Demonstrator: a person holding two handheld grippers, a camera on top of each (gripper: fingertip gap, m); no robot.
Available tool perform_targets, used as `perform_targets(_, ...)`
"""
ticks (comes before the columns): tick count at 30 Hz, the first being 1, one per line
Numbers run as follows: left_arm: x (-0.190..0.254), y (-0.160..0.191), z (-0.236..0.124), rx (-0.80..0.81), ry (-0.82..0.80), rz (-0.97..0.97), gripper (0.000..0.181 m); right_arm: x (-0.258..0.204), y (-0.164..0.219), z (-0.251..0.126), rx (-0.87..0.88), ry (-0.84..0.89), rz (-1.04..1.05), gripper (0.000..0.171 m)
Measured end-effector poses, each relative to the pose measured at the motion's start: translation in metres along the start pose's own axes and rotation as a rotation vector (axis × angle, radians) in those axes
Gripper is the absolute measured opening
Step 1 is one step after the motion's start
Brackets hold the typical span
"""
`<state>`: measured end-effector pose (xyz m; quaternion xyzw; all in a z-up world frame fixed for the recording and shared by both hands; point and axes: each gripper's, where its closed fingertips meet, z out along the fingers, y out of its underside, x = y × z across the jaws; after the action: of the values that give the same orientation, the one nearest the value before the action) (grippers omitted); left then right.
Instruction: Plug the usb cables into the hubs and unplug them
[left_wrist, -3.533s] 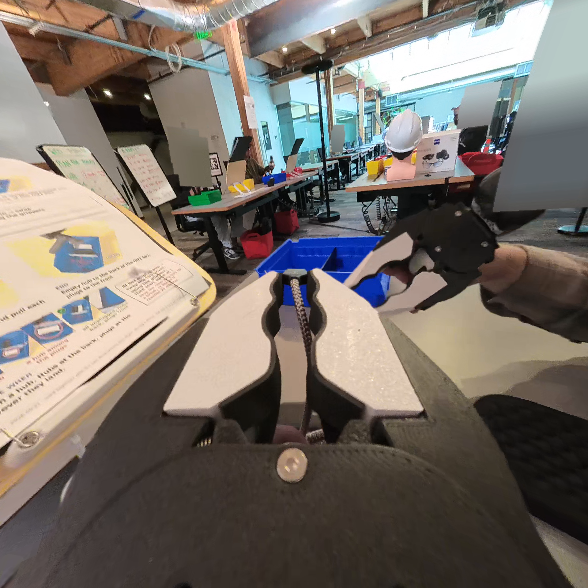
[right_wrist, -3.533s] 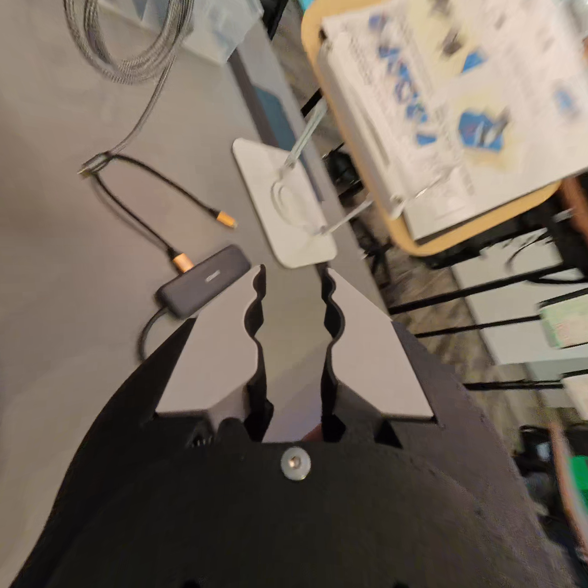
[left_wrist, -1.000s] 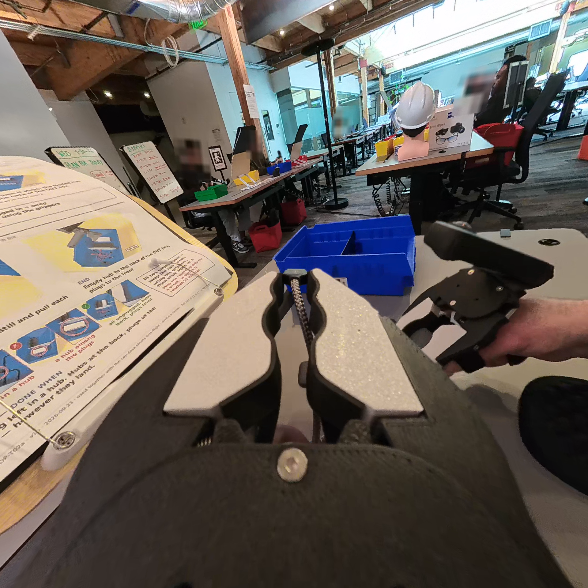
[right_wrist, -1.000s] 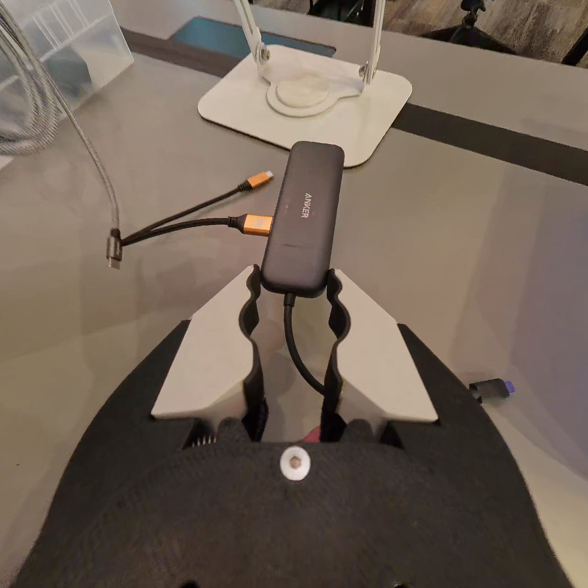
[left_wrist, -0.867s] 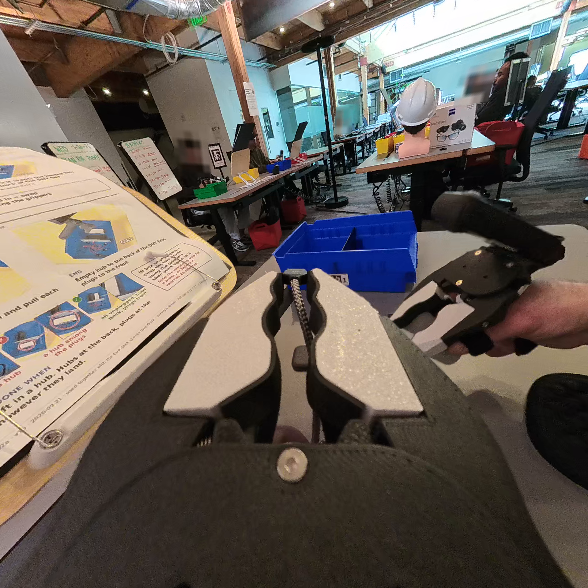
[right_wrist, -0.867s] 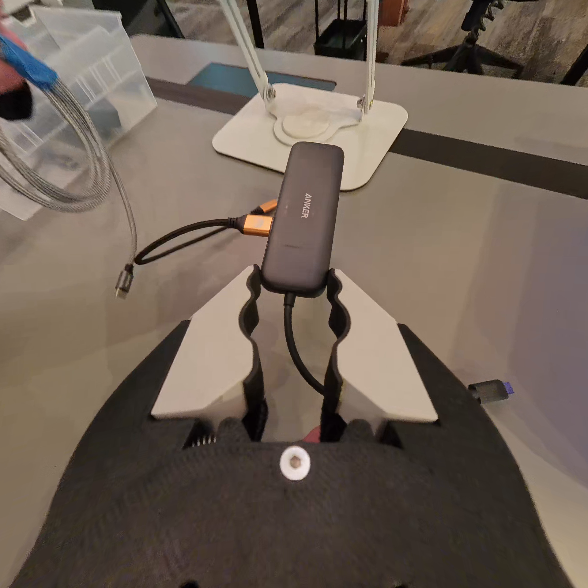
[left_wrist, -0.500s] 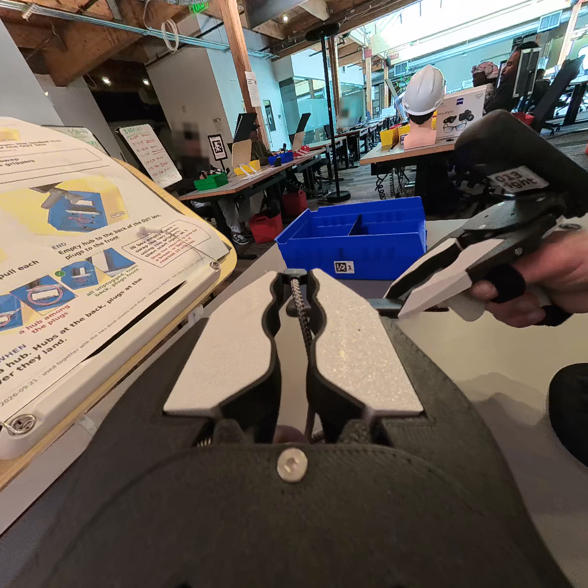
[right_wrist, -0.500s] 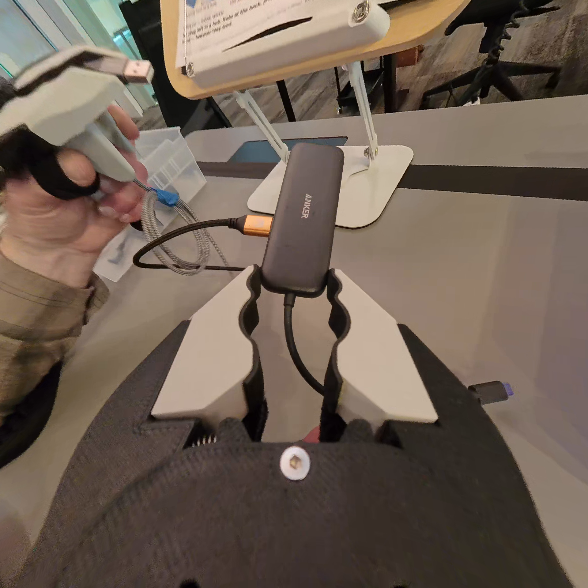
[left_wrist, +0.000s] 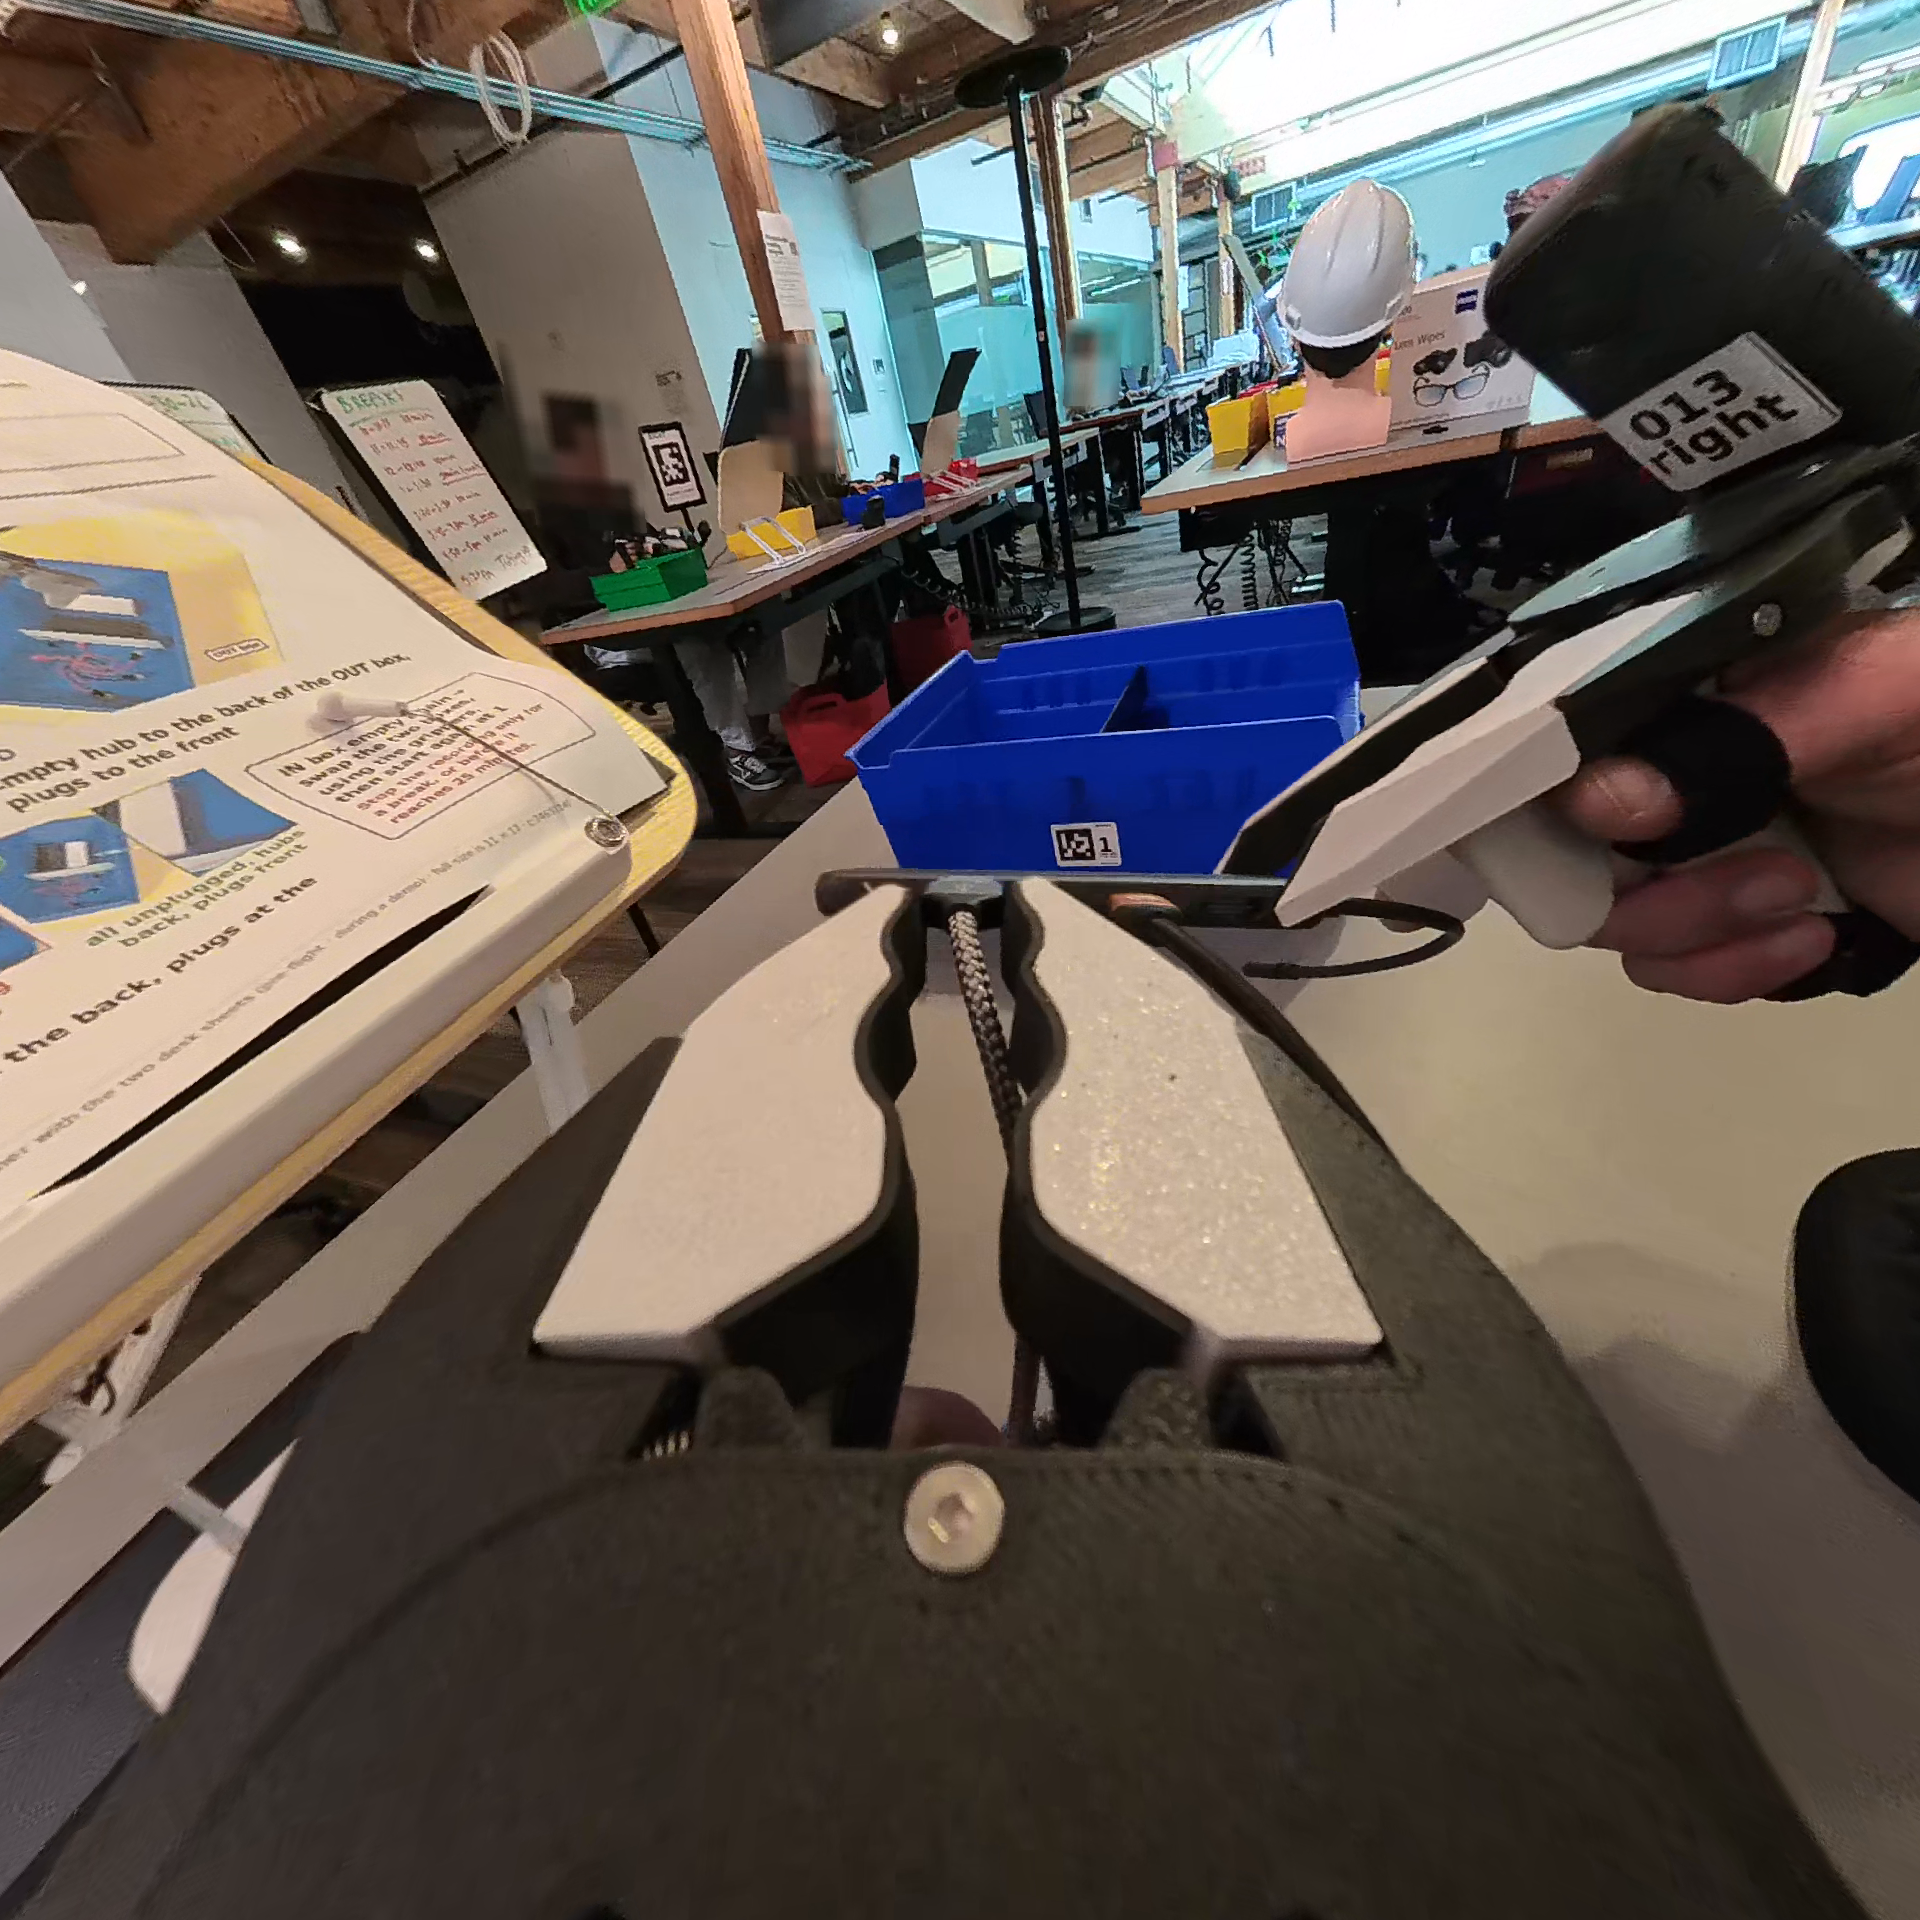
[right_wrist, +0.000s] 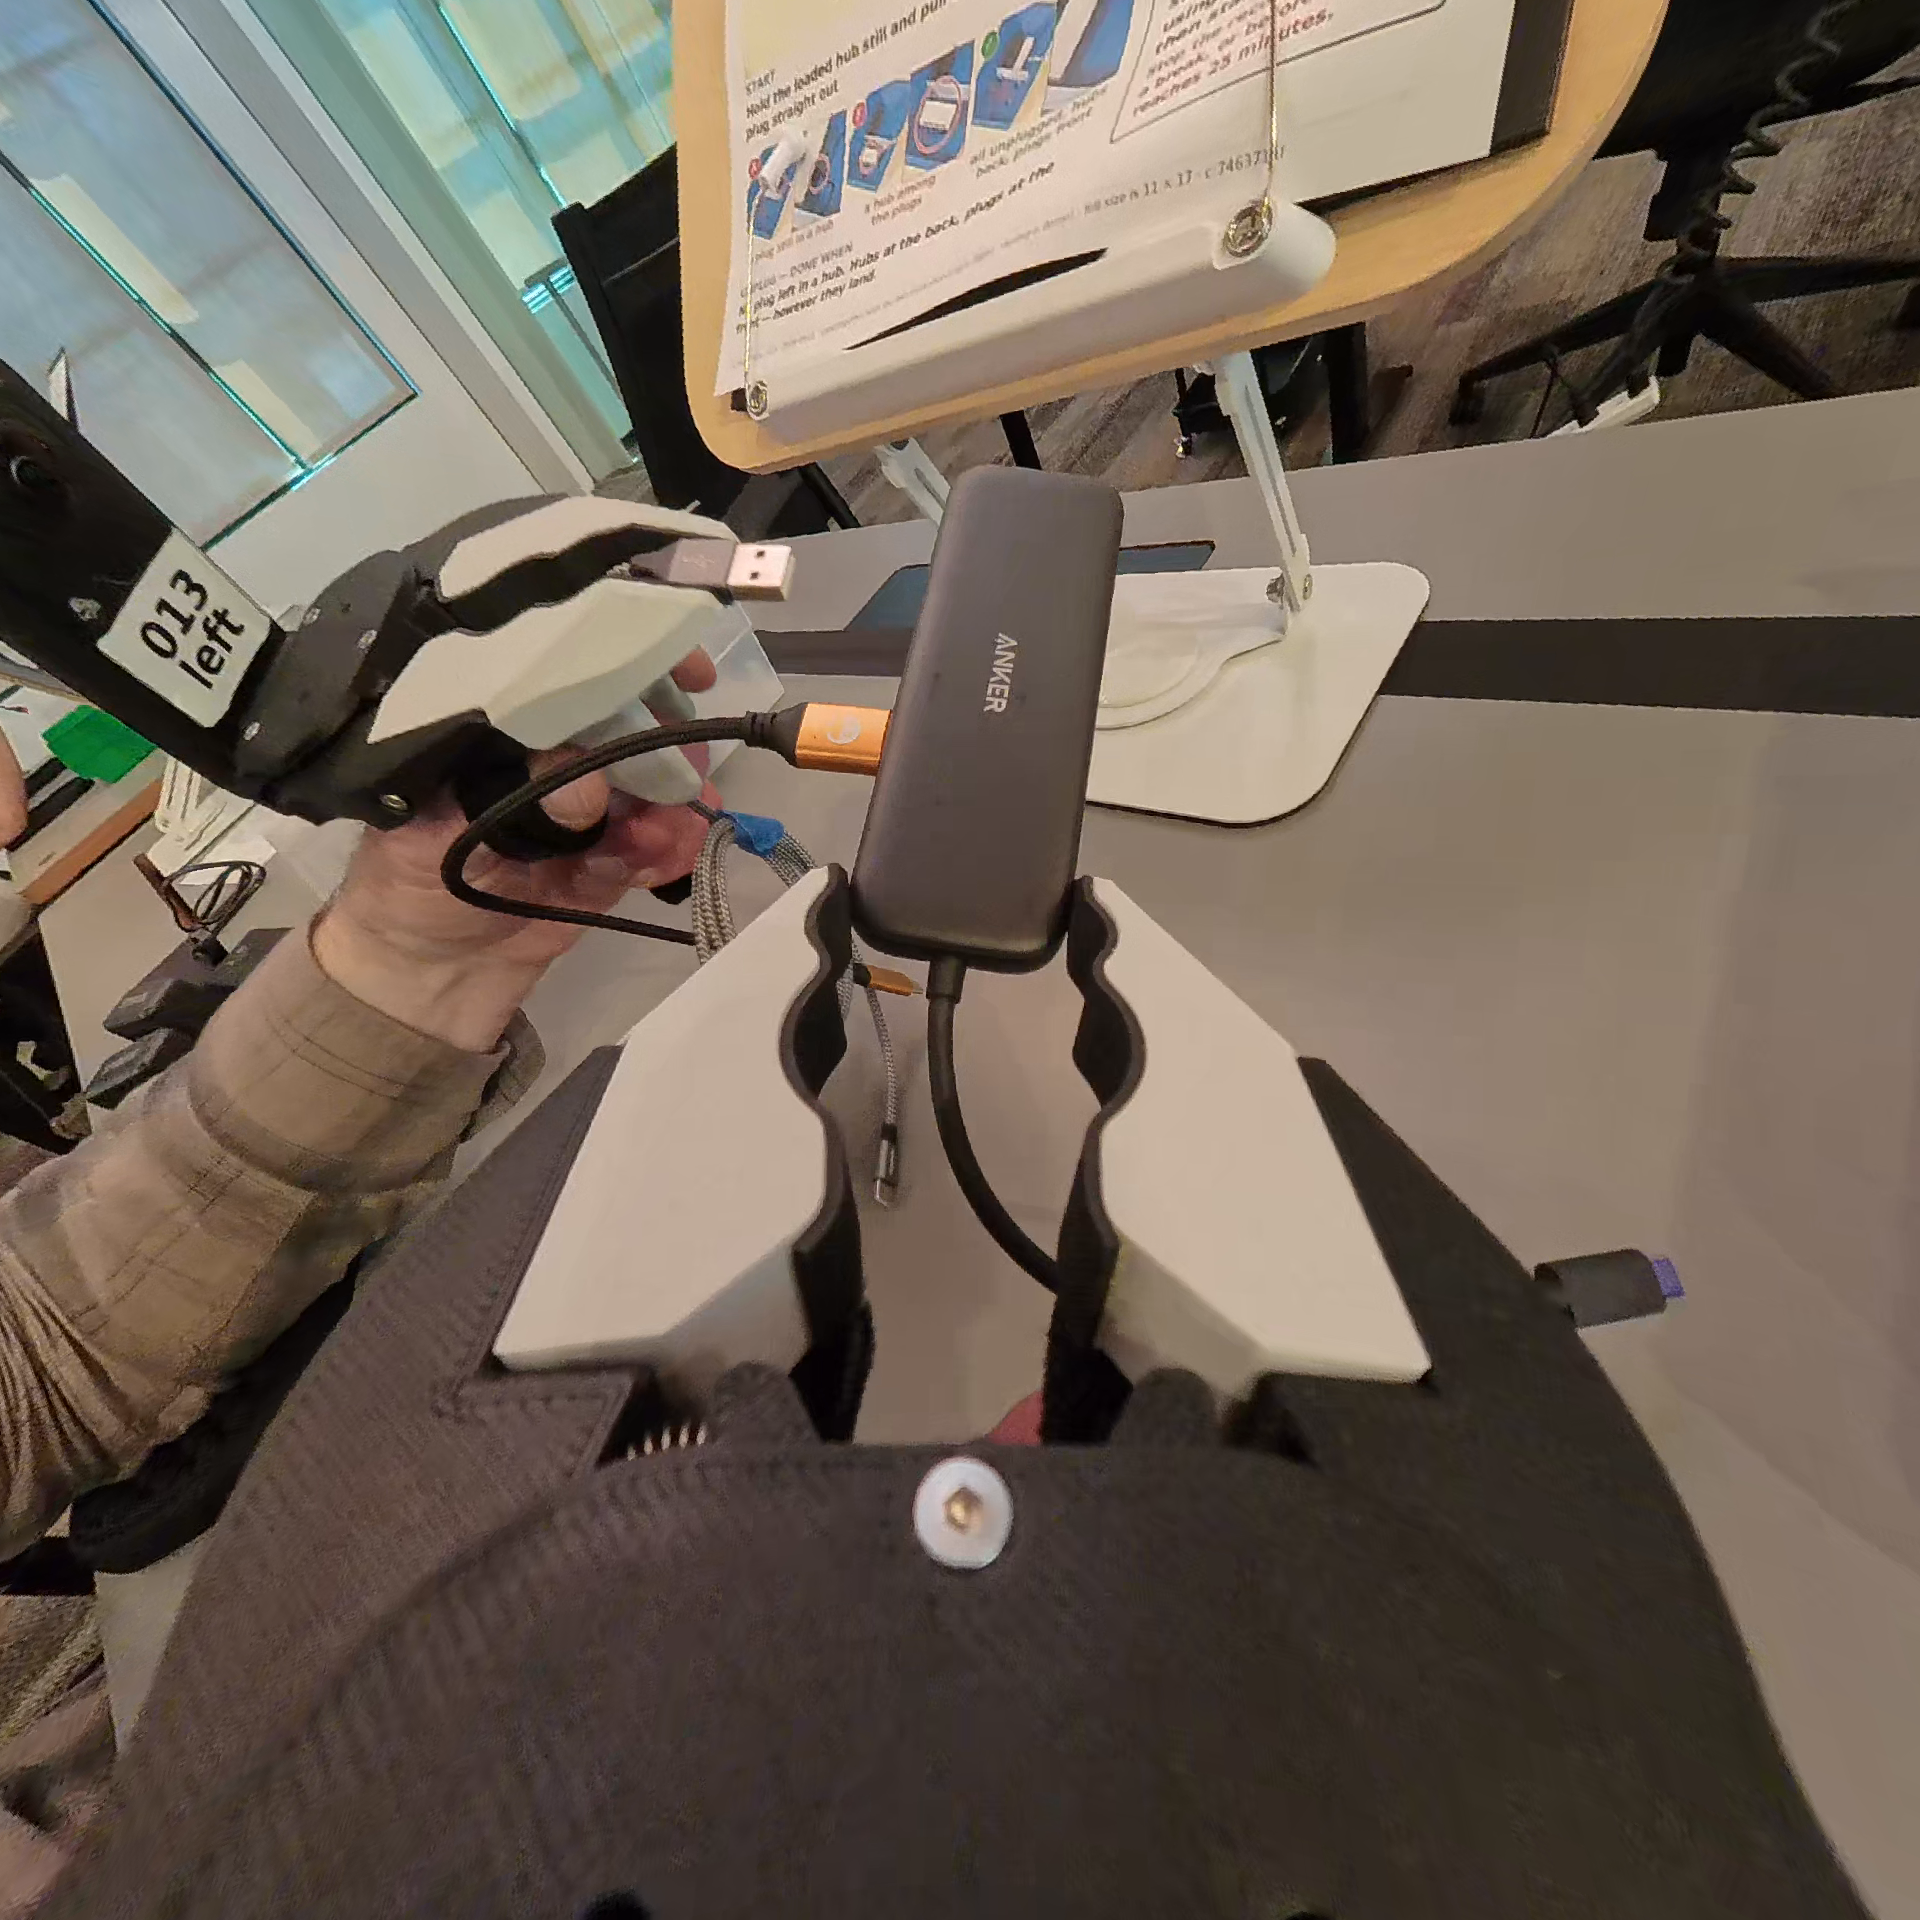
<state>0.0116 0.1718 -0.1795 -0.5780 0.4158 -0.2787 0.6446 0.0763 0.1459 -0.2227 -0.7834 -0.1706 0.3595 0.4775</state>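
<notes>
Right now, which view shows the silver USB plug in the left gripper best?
The right wrist view: the silver USB plug juts clear of the left gripper, beside the hub. The left wrist view shows only its braided cable between the fingers; the plug end is mostly hidden.

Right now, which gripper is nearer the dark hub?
Right. The right gripper is clamped on the near end of the hub. The left gripper holds a silver USB plug beside the hub's left side, not touching.
</notes>
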Motion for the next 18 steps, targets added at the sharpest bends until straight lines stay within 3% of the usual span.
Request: perform_targets(18, 0.011, 0.004, 0.009, 0.01, 0.002, -0.017, 0.014, -0.017, -0.008, 0.002, 0.026, -0.04, -0.002, 0.04)
